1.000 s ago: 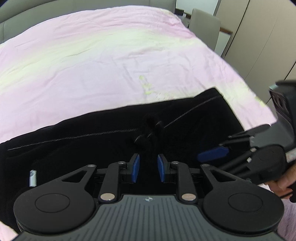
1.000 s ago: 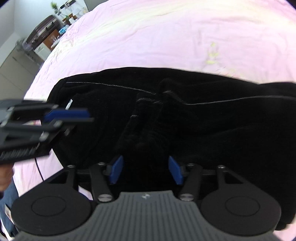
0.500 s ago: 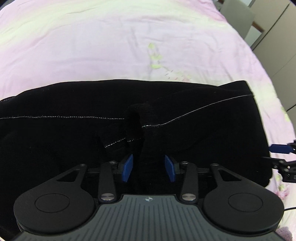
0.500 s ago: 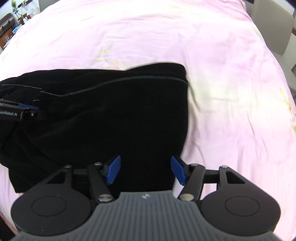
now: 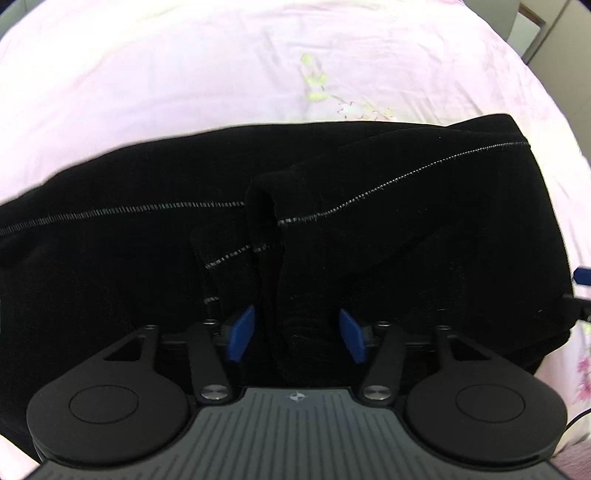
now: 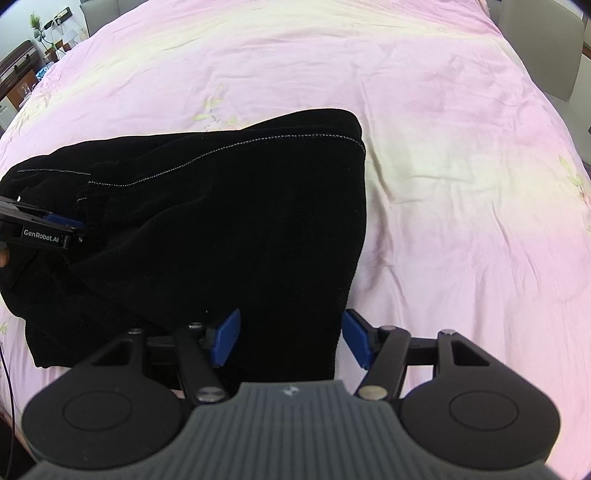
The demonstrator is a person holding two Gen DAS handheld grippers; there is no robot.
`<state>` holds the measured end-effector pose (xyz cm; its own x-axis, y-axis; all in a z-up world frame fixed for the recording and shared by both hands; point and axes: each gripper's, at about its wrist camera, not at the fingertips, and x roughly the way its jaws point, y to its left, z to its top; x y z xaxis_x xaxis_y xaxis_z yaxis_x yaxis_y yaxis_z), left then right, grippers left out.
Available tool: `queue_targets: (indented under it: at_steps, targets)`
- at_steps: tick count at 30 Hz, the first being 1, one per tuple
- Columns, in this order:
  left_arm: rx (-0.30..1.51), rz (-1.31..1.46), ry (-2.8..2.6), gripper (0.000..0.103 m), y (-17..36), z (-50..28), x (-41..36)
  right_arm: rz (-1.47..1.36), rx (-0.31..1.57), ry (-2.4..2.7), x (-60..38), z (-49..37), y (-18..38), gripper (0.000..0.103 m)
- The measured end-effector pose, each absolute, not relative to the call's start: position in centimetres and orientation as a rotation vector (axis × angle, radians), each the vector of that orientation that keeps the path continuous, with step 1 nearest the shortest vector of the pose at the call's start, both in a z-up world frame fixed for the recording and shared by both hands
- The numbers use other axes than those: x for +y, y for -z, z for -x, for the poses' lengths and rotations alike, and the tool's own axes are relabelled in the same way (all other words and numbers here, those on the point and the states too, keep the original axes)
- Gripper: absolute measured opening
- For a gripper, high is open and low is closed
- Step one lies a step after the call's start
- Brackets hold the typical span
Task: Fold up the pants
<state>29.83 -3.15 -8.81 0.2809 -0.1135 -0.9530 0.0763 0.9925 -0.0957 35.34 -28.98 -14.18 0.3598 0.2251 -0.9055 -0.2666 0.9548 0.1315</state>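
Observation:
Black pants with a pale stitched seam lie folded across the pink bedsheet. My left gripper points down at the middle of the pants. Its jaws are opening, and a raised ridge of black cloth stands between the blue pads without being pinched. My right gripper hovers open over the right end of the pants, whose side edge runs between its pads. The left gripper shows at the left edge of the right wrist view, the right gripper at the right edge of the left wrist view.
The pink bedsheet with faint flower prints spreads beyond and to the right of the pants. A grey chair stands past the bed's far right corner. Furniture with a plant stands at the far left.
The left jaws have spread from nearly shut on bunched cloth to wide apart, and that gripper has sunk closer to the pants. The right gripper has slid from the middle to the pants' right end.

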Motion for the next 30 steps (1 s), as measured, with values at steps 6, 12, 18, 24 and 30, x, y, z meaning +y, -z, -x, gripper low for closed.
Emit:
queue_targets:
  at_steps: [6, 12, 18, 24, 30]
  targets:
    - [1.249, 0.083, 0.055, 0.029, 8.0, -29.1, -3.1, 0.056, 1.163, -0.326, -27.8, -35.5, 14.3, 0.059]
    - [1.075, 0.080, 0.114, 0.012, 2.3, -25.7, -1.5, 0.114, 1.138, -0.359, -26.8, -34.9, 13.6, 0.059]
    - [1.158, 0.156, 0.116, 0.012, 5.7, -25.1, 1.1, 0.096, 1.147, -0.390, -26.1, -35.0, 14.6, 0.060]
    - [1.172, 0.287, 0.106, 0.042, 9.1, -25.8, 2.1, 0.116, 1.182, -0.373, -25.8, -35.6, 16.4, 0.061]
    - [1.168, 0.361, 0.127, 0.073, 8.5, -26.2, 4.5, 0.114, 1.179, -0.360, -26.3, -35.6, 15.5, 0.062]
